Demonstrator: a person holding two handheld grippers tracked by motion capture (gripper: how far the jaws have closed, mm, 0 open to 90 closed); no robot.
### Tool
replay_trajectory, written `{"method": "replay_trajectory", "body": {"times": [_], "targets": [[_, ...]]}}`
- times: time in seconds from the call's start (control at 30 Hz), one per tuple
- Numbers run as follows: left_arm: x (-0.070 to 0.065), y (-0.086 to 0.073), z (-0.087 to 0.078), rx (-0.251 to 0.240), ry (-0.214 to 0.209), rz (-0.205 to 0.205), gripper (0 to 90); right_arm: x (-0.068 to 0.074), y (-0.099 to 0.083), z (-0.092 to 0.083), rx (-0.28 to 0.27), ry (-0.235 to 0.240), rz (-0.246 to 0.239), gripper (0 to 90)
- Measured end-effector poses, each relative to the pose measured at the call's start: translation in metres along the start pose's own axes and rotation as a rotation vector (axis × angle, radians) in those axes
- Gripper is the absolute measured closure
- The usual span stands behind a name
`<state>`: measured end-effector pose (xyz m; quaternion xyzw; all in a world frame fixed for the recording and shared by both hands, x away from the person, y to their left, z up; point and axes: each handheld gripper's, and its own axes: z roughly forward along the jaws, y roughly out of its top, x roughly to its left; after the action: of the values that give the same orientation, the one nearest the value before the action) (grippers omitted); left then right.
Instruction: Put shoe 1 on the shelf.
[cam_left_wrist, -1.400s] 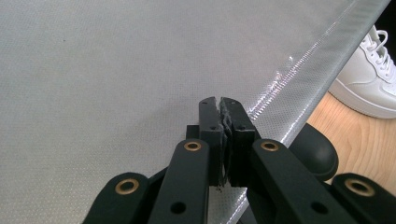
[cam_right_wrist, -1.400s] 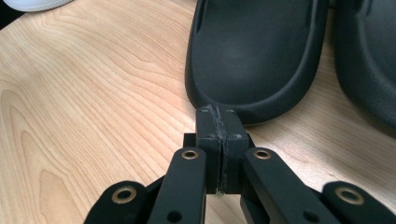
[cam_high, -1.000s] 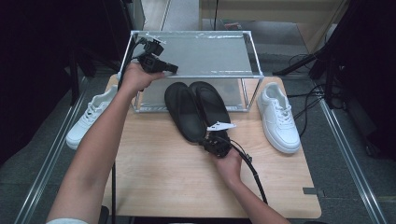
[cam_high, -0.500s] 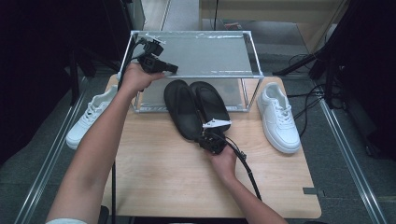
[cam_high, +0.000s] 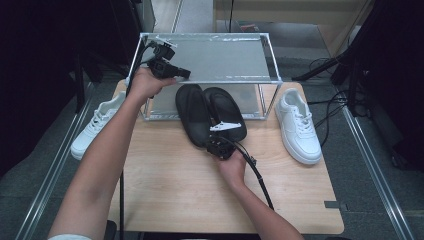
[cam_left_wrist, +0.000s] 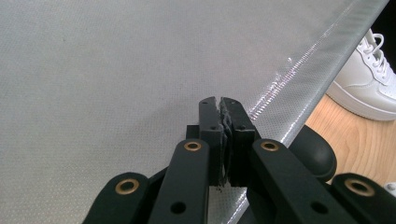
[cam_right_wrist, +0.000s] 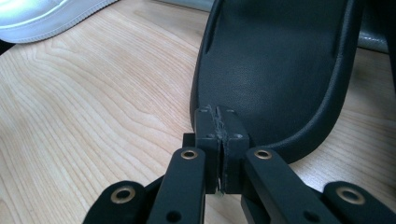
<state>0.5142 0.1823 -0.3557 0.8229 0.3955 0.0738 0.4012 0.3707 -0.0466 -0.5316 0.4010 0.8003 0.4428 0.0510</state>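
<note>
Two black slippers lie side by side on the wooden table, their toes under a metal rack: the left slipper (cam_high: 192, 112) and the right slipper (cam_high: 226, 112). My right gripper (cam_high: 212, 142) is shut with nothing between its jaws, and its tips are at the heel rim of the left slipper (cam_right_wrist: 275, 70). In the right gripper view the right gripper (cam_right_wrist: 218, 112) has its jaws pressed together. My left gripper (cam_high: 186, 74) hovers shut and empty over the rack's grey top shelf (cam_high: 225, 57). The left gripper (cam_left_wrist: 220, 103) points along that shelf (cam_left_wrist: 93, 84).
One white sneaker (cam_high: 298, 125) stands on the table right of the rack, another white sneaker (cam_high: 97, 125) lies off the table's left edge. The rack's front posts flank the slippers. Bare wood (cam_high: 175, 190) lies toward the table's near edge. Cables trail on the floor at right.
My right gripper has slid left and a little farther away, from beside the right slipper's heel to the left slipper's heel. The left gripper has kept still above the shelf.
</note>
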Motion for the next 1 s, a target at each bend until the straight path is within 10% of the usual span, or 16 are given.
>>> {"method": "replay_trajectory", "body": {"times": [1.0], "targets": [[0.001, -0.001, 0.0, -0.007, -0.008, -0.007, 88.0, -0.015, -0.003, -0.001, 0.013, -0.016, 0.014, 89.2]]}}
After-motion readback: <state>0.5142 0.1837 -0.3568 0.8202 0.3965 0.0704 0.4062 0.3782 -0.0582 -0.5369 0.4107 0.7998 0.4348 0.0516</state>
